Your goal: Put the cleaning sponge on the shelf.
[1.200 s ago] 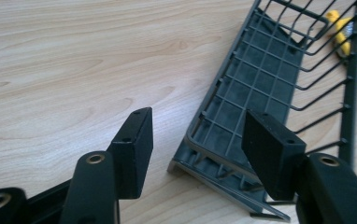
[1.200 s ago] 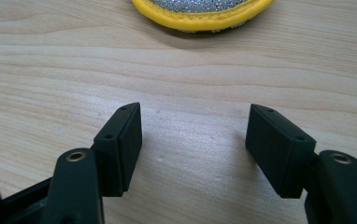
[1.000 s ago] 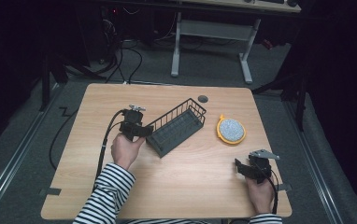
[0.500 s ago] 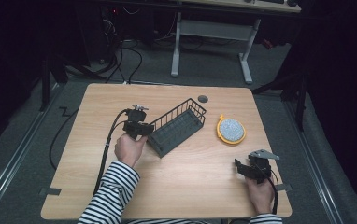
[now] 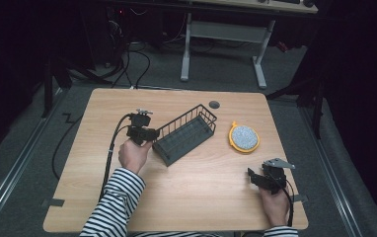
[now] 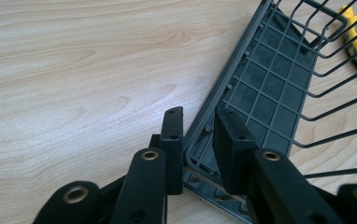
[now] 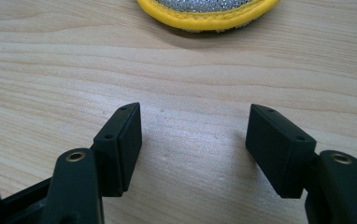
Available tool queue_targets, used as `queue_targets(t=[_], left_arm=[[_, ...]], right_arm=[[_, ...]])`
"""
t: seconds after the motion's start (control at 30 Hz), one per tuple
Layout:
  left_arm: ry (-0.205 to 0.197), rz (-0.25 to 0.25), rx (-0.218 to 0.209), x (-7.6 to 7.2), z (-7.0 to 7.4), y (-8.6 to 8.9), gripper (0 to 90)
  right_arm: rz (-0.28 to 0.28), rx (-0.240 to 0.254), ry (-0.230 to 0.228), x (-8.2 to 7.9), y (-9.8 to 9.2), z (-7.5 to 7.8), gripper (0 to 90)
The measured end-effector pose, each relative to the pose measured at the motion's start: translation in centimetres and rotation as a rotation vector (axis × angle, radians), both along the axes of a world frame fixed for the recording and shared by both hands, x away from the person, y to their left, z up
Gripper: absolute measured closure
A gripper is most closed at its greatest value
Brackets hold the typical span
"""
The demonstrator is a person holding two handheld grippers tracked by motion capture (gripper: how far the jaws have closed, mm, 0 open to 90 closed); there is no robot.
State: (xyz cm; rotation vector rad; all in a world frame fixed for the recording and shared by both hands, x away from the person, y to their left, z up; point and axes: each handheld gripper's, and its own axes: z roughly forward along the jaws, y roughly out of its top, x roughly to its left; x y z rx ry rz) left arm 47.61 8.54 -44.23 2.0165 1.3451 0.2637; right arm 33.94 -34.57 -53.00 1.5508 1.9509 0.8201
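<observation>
Basket (image 5: 186,133), dark wire, on table (image 5: 201,197): my left gripper (image 6: 200,140) has just closed, clamped on its near wall. Right gripper (image 7: 193,140): jaws apart, holding nothing.

Yellow-rimmed round scrubber (image 5: 244,138) on wooden table (image 5: 201,197); grommet (image 5: 214,104) near far edge.

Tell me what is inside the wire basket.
The wire basket looks empty: its dark grid floor shows bare in the left gripper view. The left gripper has just closed on the near end wall; the strip of floor behind its jaws is hidden.
</observation>
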Motion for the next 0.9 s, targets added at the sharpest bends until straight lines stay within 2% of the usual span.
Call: queue_targets(t=[0.27,0.43,0.53,0.7,0.8,0.9], left_arm=[[-0.008,-0.014,0.05,1.0,0.2,0.0,74.3],[-0.009,-0.002,0.041,1.7,0.0,0.6,73.5],[-0.009,0.009,0.089,2.2,0.0,0.5,72.7],[0.008,0.022,0.111,3.0,-0.5,0.6,71.3],[0.008,0.025,0.111,3.3,-0.7,0.7,75.4],[0.019,0.022,0.092,3.5,-0.7,0.9,75.9]], right_arm=[[0.0,0.0,-0.001,0.0,0.0,0.0,36.4],[0.0,0.0,-0.001,0.0,0.0,0.0,36.4],[0.0,0.0,0.0,0.0,0.0,0.0,36.4],[0.0,0.001,0.0,0.0,0.0,0.0,36.4],[0.0,0.001,0.0,0.0,0.0,0.0,36.4],[0.0,0.0,0.0,0.0,0.0,0.0,36.4]])
